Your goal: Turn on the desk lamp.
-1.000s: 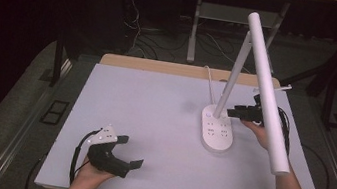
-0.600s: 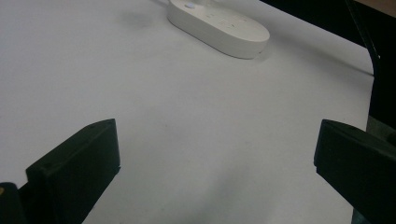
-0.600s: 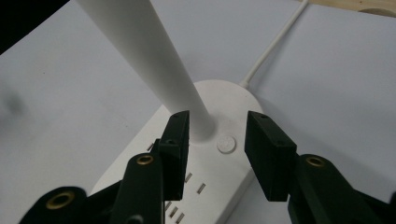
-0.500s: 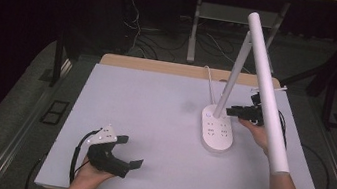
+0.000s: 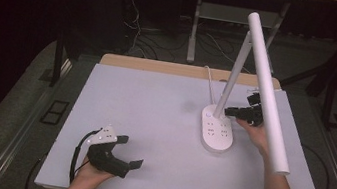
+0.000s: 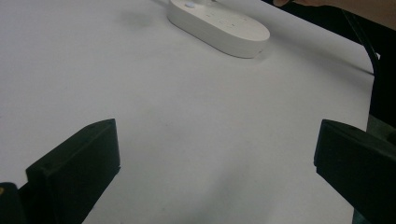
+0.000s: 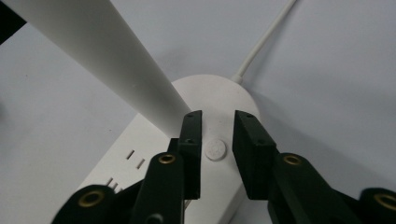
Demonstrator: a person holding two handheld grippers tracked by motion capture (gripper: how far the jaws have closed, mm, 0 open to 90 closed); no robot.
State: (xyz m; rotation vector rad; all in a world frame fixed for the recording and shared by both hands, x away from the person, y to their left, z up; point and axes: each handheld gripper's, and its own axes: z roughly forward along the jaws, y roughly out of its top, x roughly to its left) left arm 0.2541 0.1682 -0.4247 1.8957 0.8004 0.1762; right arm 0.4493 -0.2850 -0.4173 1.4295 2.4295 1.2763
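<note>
A white desk lamp (image 5: 236, 99) is standing on the right half of the pale table (image 5: 152, 122), toward the far edge. Its base (image 5: 217, 128) is a flat, rounded oval slab lying on the tabletop; the top is carrying small rows of socket slots and, near the foot of the stem, a round white button (image 7: 215, 150). A slim white stem (image 5: 232, 79) is rising from the far end of the base and leaning up to the right, and from its top a long white tube, the lamp head (image 5: 267, 94), is slanting down toward the near right corner of the table. A thin white cord (image 7: 264, 42) is running from the back of the base across the table.

The right gripper (image 5: 242, 113) is hovering right over the far end of the base, beside the stem. Its jaws have just been closing and are now standing a narrow gap apart, with the round button showing in the gap below them; they are not clamped on anything, though the left jaw is sitting just beside the foot of the stem.

The left gripper (image 5: 113, 159) is resting on the near left part of the table, well apart from the lamp, its jaws spread wide and holding nothing.
</note>
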